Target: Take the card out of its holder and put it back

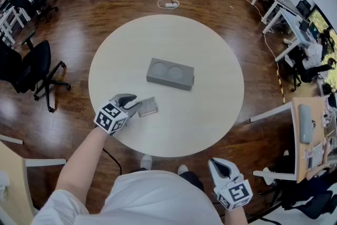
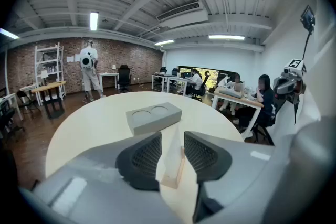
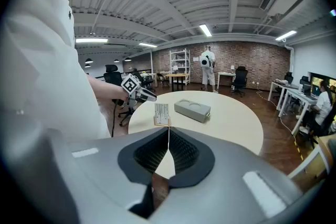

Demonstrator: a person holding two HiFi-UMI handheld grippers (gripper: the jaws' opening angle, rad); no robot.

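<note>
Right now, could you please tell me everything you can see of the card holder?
The card holder is a low, pale, wood-looking base strip holding a thin printed card upright. It stands on the round table near its edge, apart from the grey block. The left tool has open jaws either side of it, not clamping.
</note>
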